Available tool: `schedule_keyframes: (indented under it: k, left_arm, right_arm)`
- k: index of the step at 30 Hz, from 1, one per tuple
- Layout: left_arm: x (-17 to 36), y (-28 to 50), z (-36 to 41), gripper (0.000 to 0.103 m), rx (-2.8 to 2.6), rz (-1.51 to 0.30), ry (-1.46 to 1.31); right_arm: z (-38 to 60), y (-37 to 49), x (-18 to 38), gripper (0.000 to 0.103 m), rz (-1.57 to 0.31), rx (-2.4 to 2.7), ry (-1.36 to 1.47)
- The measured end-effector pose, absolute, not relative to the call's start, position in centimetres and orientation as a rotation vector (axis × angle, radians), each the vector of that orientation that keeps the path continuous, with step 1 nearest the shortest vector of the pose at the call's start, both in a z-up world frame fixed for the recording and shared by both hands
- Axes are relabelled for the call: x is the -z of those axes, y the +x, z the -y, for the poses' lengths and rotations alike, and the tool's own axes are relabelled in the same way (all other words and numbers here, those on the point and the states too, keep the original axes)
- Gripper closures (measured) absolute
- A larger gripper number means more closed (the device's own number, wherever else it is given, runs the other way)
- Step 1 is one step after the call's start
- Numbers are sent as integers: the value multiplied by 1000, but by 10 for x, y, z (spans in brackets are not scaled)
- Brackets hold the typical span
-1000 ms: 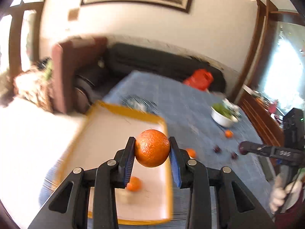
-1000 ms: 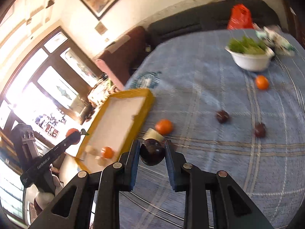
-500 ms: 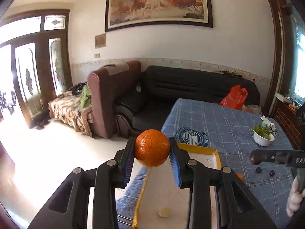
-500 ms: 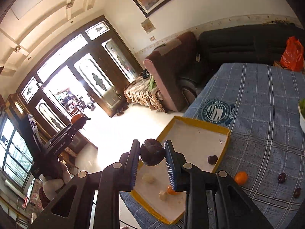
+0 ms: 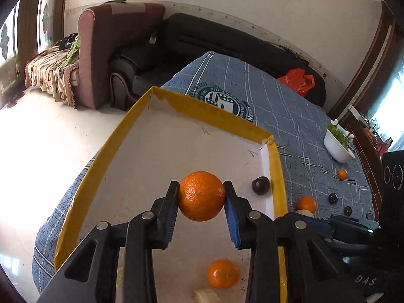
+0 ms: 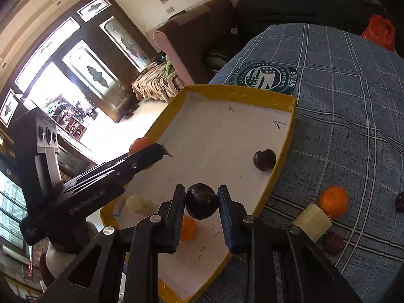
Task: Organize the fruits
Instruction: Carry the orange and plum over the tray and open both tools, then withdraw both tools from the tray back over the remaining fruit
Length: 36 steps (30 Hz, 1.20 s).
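I am holding my left gripper (image 5: 202,197) at the lower centre of its own view, angling it downward, its jaws clamping an orange (image 5: 201,195). My right gripper (image 6: 201,203) is sitting at the lower centre of its view, also tilting downward, pinching a dark plum (image 6: 201,204). The left gripper is reaching in from the left of the right wrist view.

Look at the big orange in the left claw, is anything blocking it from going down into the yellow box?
Nothing visible blocks it. The left gripper holds the orange above the yellow box, over bare white floor. A dark plum lies farther right by the wall, and a smaller orange lies nearer the camera; neither looks directly beneath.
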<state>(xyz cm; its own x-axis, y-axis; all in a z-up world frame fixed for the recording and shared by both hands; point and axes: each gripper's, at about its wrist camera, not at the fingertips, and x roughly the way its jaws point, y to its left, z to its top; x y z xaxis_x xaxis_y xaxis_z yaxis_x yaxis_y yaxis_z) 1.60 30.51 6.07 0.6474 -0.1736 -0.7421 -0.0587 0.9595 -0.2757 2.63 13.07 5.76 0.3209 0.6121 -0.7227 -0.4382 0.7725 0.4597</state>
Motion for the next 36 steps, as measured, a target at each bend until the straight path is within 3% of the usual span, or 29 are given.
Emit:
schedule_keyframes:
  k: [9, 14, 18, 22, 36]
  left_arm:
    - [-50, 20, -336, 67, 0, -937, -379]
    - [-57, 11, -343, 53, -5, -923, -405]
    - [-73, -6, -347, 43, -21, -890, -408]
    - [-92, -29, -350, 35, -19, -837, -430]
    - [-125, -72, -282, 32, 133, -802, -413]
  right_arm:
    - [-166, 29, -27, 72, -1066, -697, 90]
    - [-175, 25, -29, 72, -1045, -682, 42]
    - [-176, 19, -36, 60, -1024, -683, 33]
    - [-169, 11, -46, 58, -1001, -683, 34]
    - [-83, -22, -70, 54, -934, -602, 143]
